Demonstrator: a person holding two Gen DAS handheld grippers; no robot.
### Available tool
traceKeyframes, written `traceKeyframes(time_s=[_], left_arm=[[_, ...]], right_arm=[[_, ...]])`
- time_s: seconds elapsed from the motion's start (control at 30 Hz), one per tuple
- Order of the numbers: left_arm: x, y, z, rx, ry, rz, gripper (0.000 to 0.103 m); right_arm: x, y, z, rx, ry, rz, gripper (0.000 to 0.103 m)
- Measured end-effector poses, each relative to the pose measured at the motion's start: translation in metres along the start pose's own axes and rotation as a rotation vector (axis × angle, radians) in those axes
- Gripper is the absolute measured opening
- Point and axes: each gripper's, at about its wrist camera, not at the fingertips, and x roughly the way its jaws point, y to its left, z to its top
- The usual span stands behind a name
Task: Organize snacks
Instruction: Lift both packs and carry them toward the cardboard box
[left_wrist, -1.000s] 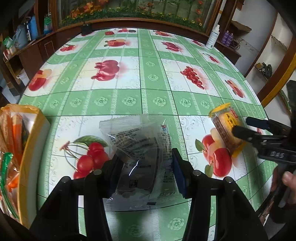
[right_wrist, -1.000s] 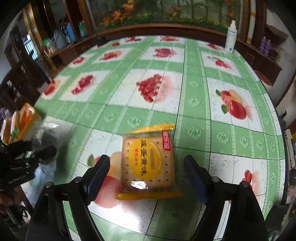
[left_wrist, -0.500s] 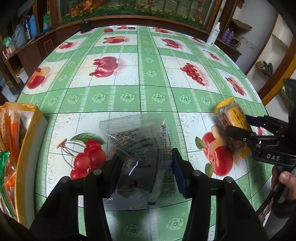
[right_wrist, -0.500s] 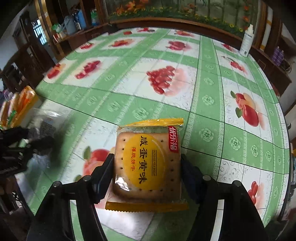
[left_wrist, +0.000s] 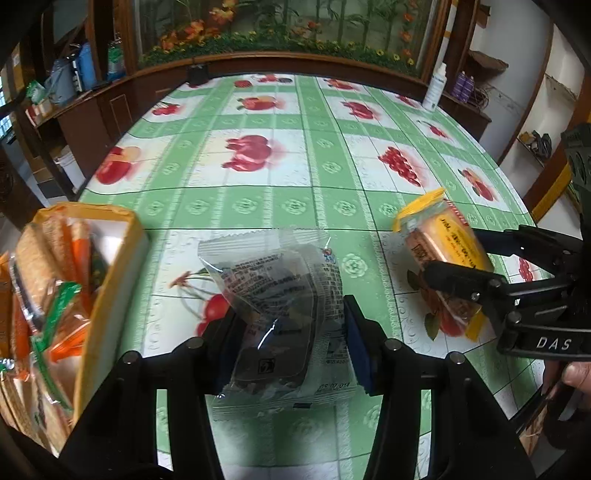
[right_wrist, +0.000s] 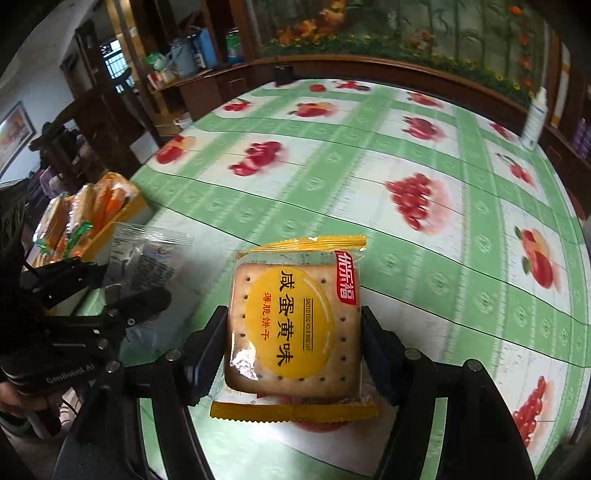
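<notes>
My left gripper (left_wrist: 291, 332) is shut on a clear snack packet with dark contents (left_wrist: 280, 310) and holds it above the table. My right gripper (right_wrist: 295, 343) is shut on a yellow salted egg yolk biscuit pack (right_wrist: 295, 325), lifted off the cloth. The biscuit pack also shows in the left wrist view (left_wrist: 443, 254), held in the right gripper (left_wrist: 461, 258). A yellow snack box (left_wrist: 110, 280) with several orange packets stands at the left; it also shows in the right wrist view (right_wrist: 110, 218). The clear packet appears there too (right_wrist: 147, 254).
The table has a green and white fruit-print cloth (left_wrist: 295, 155). A white bottle (left_wrist: 434, 88) stands at the far right edge. Dark wooden cabinets and a flower planter line the far side. A small dark object (left_wrist: 195, 72) sits at the far edge.
My right gripper has closed on the biscuit pack and lifted it off the table. My left gripper has kept its hold on the clear packet and raised it; the snack box is closer.
</notes>
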Motion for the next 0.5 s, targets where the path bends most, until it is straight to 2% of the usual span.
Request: traceKeyframes(time_s=[0.5], left_arm=[[-0.048, 0.051, -0.020, -0.085, -0.077, 0.058, 0.053]], right_arm=[[0.005, 0.076, 0.022, -0.130, -0.022, 0.087, 0.068]])
